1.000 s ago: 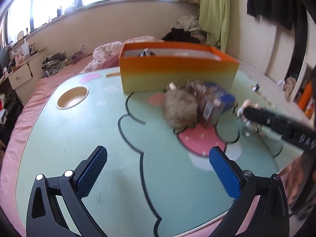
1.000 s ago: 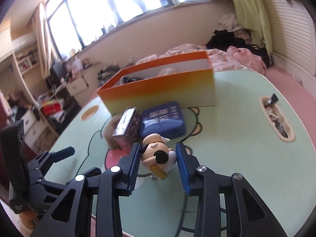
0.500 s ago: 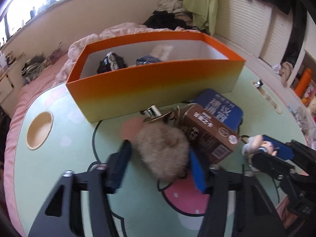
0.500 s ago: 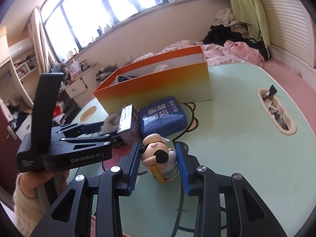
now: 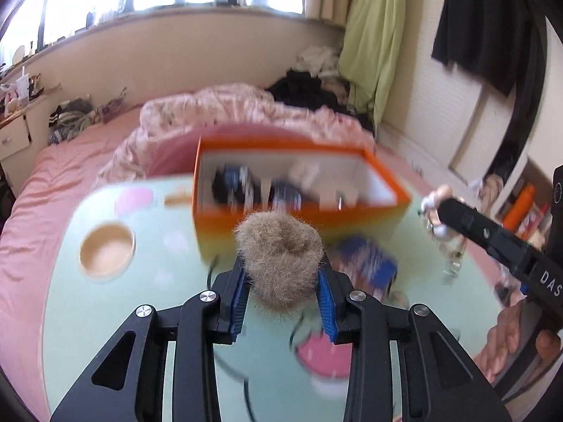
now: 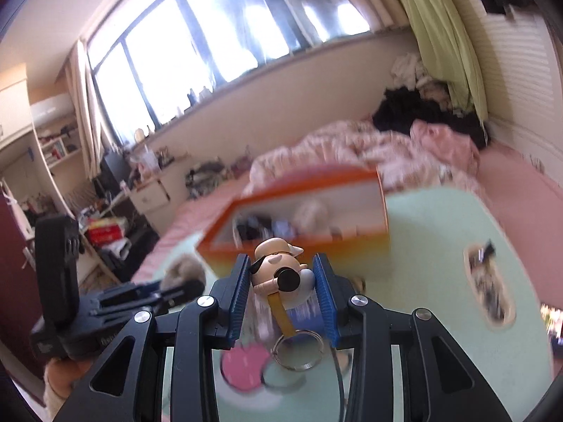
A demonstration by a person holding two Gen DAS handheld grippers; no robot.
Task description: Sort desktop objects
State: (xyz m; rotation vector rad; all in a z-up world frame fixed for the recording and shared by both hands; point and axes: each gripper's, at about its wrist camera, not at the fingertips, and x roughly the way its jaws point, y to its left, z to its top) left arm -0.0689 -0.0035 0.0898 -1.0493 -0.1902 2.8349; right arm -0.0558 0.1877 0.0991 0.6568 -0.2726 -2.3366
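Jaws pinching: left gripper [image 5: 281, 293] on fur pompom [image 5: 279, 260], right gripper [image 6: 283, 295] on figurine keychain [image 6: 279, 277]. Orange box [image 5: 299, 219] partly filled; blue pouch [image 5: 367, 260] left on table [image 5: 105, 316].

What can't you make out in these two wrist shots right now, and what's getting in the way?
- Items inside the orange box: both views, motion blur; only dark and white shapes show.
- Blue packet on the table: left wrist view, its print is smeared.
- Keychain figure in the right gripper: the blue pads cover its sides.
- Underside of the fur pom-pom: hidden between the left gripper pads.
- Table pocket contents: blurred.
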